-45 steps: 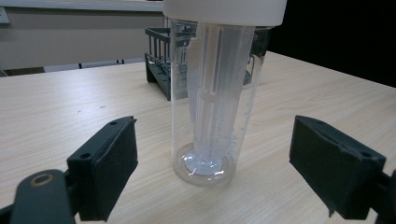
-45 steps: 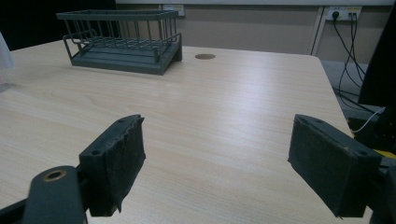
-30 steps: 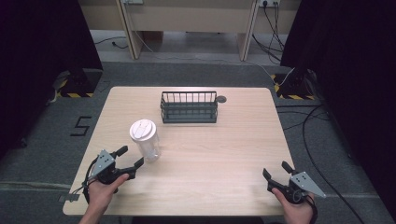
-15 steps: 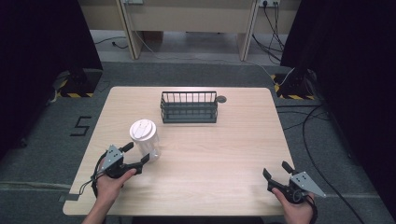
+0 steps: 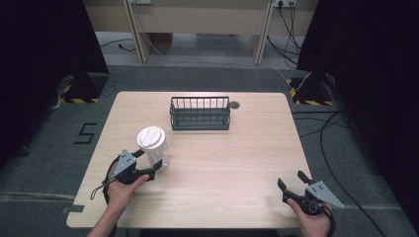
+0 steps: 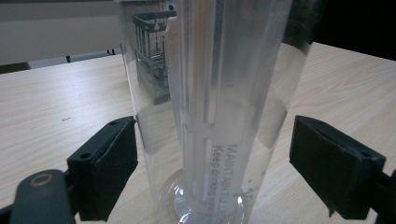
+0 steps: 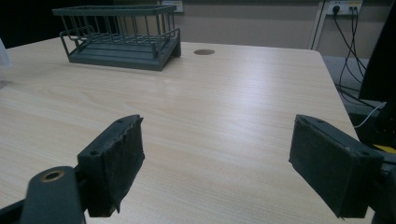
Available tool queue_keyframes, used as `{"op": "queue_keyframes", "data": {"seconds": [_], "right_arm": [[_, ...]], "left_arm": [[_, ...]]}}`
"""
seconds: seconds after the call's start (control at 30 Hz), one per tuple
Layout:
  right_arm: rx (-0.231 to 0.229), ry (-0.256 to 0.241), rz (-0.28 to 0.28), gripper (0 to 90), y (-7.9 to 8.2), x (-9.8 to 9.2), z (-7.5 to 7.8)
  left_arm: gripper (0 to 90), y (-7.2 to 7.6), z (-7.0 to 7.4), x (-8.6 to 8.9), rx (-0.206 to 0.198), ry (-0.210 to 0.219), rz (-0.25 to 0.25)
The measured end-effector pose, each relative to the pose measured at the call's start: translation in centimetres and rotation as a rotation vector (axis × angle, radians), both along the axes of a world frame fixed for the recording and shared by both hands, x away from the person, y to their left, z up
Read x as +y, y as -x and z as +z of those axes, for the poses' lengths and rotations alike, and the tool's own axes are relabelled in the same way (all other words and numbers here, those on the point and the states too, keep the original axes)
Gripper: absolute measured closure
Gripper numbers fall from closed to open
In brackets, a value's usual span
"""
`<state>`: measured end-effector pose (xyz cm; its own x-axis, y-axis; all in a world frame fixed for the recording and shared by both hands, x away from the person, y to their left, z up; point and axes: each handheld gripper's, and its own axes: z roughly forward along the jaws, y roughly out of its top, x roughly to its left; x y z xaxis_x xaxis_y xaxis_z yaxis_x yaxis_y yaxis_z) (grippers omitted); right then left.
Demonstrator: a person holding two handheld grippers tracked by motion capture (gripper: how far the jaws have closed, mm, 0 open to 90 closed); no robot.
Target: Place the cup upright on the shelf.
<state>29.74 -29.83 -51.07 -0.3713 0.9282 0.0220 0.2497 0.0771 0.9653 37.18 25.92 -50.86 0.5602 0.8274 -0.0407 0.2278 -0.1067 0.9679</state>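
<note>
At the near left of a pale wooden bench, a clear plastic tumbler with a white lid stands upright, and the left gripper, held in a person's left hand, is set around its lower part. Seen from the left gripper view, the tumbler stands between the two black jaws, which are spread wide; the left-hand pad is close beside the wall and may just touch it, while a clear gap shows at the right-hand pad, so the jaws have not closed on it. Printed lettering runs down the clear wall near the base. Toward the far middle of the bench sits a dark grey wire rack, empty as far as the views show, with a small round dark disc in the benchtop just beside its right end. At the near right corner, well apart from the tumbler, the right gripper rests low over the bench in the person's right hand, its jaws wide apart and holding nothing. From the right gripper view, bare wood lies between the jaws, with the rack and the disc beyond. Grey carpet, cables and dark curtains surround the bench.
</note>
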Motion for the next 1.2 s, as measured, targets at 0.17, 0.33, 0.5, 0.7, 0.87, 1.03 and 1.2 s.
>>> {"op": "queue_keyframes", "data": {"seconds": [0.17,0.33,0.5,0.7,0.87,1.03,1.2], "right_arm": [[0.0,0.0,0.002,18.3,0.0,0.0,0.0],[0.004,-0.001,0.001,18.3,0.0,0.0,0.0],[0.01,0.004,0.001,18.4,0.0,0.0,-0.1],[0.012,0.009,-0.002,18.8,0.0,0.0,0.0],[0.01,0.011,-0.001,18.9,0.0,0.0,0.0],[0.011,0.013,0.0,19.0,0.0,0.1,-0.1],[0.01,0.014,-0.003,19.1,-0.1,0.1,-0.1]], "left_arm": [[14.6,-0.6,0.0,-0.4,-0.005,0.0,0.003],[14.5,-1.1,-0.1,-0.7,-0.004,0.016,0.006],[15.9,-1.3,-0.3,-0.6,-0.002,0.025,0.002],[16.9,-1.4,-0.4,-0.6,-0.007,0.024,0.003],[17.1,-1.4,-0.4,-0.4,-0.013,0.033,0.008],[17.3,-1.4,-0.4,-0.3,-0.008,0.05,0.008],[17.4,-1.4,-0.4,-0.3,-0.005,0.043,0.003]]}}
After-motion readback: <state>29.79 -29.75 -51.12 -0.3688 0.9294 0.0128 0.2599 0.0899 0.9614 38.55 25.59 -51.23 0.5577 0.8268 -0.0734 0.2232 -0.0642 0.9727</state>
